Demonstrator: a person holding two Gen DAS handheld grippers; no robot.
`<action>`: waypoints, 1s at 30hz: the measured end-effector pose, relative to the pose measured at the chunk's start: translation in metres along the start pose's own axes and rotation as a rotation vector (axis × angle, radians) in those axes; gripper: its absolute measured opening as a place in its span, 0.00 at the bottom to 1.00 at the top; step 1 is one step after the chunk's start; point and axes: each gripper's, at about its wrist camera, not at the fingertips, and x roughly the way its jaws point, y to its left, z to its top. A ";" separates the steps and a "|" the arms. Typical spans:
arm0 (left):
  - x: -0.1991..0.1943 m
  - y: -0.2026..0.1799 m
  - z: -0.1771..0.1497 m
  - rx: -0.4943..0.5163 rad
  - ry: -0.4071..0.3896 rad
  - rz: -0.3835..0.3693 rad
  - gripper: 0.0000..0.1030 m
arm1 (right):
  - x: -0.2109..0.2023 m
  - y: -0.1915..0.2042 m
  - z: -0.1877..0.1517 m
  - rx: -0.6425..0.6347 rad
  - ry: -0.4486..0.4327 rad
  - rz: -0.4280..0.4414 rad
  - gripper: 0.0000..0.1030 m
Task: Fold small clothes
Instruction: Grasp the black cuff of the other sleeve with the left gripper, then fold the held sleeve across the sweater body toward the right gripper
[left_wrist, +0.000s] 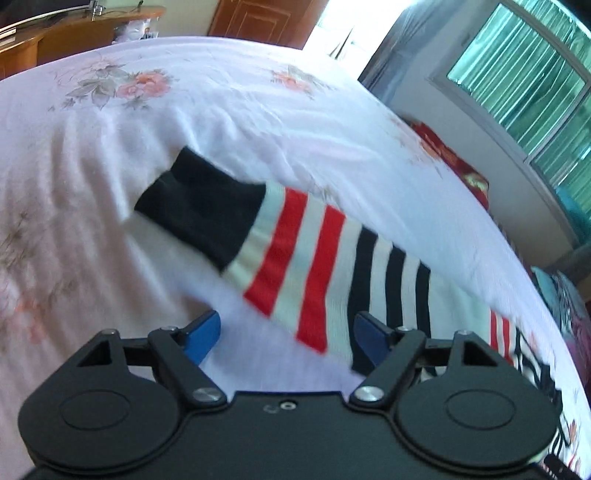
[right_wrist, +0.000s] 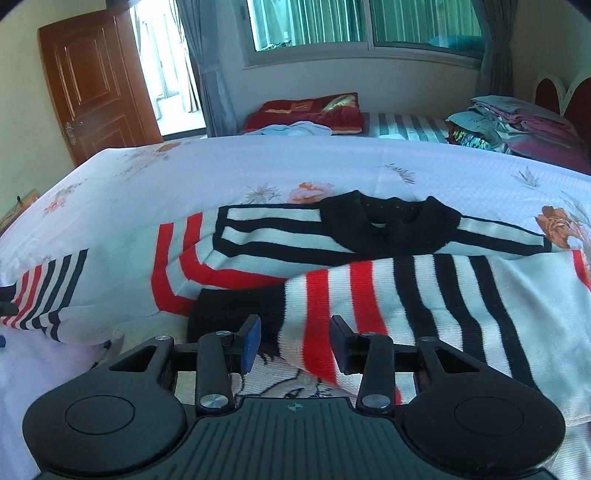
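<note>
Sleeve-folding on the bed (right_wrist: 147, 177): both the left claw (left_wrist: 286, 338) and right claw (right_wrist: 293, 343) gape wide, empty, over the striped sweater (right_wrist: 369, 266); next, grip a cuff (left_wrist: 199, 206)

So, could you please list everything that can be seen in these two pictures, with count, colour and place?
sweater: one, white with red and black stripes, black collar and cuffs, lying on the bed
bedsheet: one, white with pink flowers, covering the bed
red cushion: one, behind the bed, under the window
folded laundry: one pile, grey and purple, far right
door: one, brown wood, open, far left
window: one, green-tinted, back wall
left gripper: blue jaws open, over a sleeve
right gripper: blue jaws open, over the other sleeve
</note>
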 end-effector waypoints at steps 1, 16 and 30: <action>0.004 0.000 0.003 -0.001 -0.011 -0.004 0.76 | 0.003 0.001 0.001 0.001 0.005 -0.003 0.39; 0.007 -0.007 0.016 -0.046 -0.135 -0.103 0.05 | 0.035 -0.003 -0.001 -0.012 0.073 -0.054 0.39; -0.045 -0.251 -0.086 0.507 0.007 -0.672 0.05 | -0.032 -0.063 0.002 0.189 -0.045 -0.048 0.39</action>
